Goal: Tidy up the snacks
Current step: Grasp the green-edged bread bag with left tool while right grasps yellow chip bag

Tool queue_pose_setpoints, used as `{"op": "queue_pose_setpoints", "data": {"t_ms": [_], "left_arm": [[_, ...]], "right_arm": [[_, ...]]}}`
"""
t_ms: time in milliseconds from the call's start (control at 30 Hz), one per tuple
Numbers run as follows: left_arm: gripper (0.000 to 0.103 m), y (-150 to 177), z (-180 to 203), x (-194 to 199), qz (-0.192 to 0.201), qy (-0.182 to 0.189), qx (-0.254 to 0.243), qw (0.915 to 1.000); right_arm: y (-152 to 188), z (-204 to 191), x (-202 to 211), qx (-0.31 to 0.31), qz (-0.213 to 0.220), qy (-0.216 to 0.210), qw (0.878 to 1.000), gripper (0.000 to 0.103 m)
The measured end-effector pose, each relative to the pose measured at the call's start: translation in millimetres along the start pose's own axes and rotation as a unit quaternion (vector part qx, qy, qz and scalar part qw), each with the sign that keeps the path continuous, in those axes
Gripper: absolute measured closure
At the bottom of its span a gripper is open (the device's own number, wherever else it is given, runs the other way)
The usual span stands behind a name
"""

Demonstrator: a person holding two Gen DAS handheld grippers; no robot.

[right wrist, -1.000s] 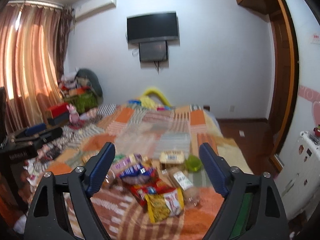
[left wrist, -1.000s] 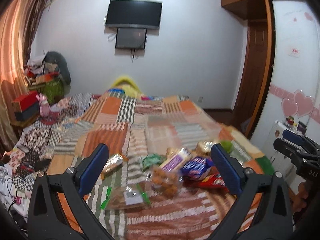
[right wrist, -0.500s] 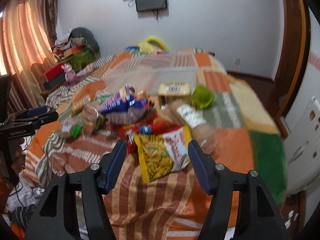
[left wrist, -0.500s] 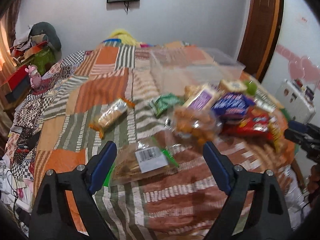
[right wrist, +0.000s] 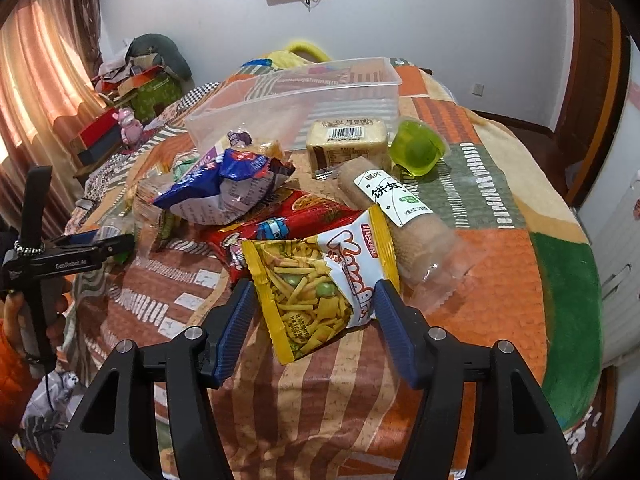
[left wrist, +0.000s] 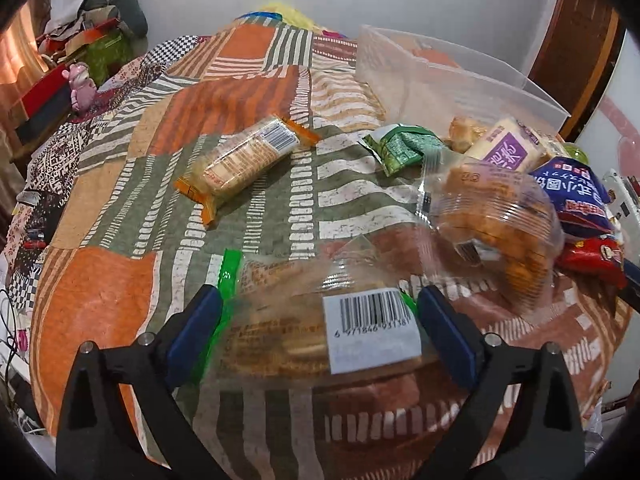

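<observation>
Left wrist view — left gripper straddles a clear biscuit packet, jaws apart.

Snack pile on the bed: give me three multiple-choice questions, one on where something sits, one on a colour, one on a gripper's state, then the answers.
1. The clear plastic bin sits:
A. behind the snacks
B. on the floor
C. in a gripper

2. The jelly cup is:
A. red
B. green
C. blue

3. The right gripper is:
A. clamped shut on nothing
B. open around the yellow snack bag
C. holding the bin

Answers:
1 A, it stands on the bedspread beyond the pile.
2 B, it shows translucent green.
3 B, its fingers flank the bag with gaps showing.
</observation>
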State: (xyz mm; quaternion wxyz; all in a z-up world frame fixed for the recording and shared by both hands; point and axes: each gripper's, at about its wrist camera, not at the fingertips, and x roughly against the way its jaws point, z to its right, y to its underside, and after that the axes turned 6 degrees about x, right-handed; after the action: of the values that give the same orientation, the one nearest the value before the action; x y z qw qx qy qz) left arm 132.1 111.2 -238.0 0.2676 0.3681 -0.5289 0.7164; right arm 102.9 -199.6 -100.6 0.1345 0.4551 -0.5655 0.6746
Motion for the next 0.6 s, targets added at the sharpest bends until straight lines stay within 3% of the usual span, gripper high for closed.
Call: {"op": "queue_pose_setpoints", "data": {"t_ms": [200, 400, 433, 500, 600], "left_arm": [[0.004, -0.6, -6.7, -7.4, -0.001, 0.013, 0.014, 0.9998], [0.017, 4.7, -6.4, -1.9, 0.004, 0.014, 0.008, 0.9999], [0.02, 5.6, -5.8, -0.3, 0.004, 0.015, 0.006, 0.9999], [0.023, 7.2, -5.8, 4.0, 0.006, 0.02, 0.002, 0.9998], [0.031, 8.9, -6.7, 9.7, 0.006, 0.027, 0.002, 0.9996]], "right_arm": [[-5.2, -1.1, -9.7, -0.004, -0.012, 0.024, 1.0, 0.032], [-8.8, 3.5, -14.8, -0.012, -0.008, 0.031, 0.999, 0.032], [-8.9, 5.5, -15.0, -0.018, -0.008, 0.028, 0.999, 0.035], [-8.4, 8.5, -13.9, -0.023, -0.007, 0.029, 0.999, 0.056], [-5.8, 12.1, -11.2, -0.028, -0.011, 0.025, 0.999, 0.067]]}}
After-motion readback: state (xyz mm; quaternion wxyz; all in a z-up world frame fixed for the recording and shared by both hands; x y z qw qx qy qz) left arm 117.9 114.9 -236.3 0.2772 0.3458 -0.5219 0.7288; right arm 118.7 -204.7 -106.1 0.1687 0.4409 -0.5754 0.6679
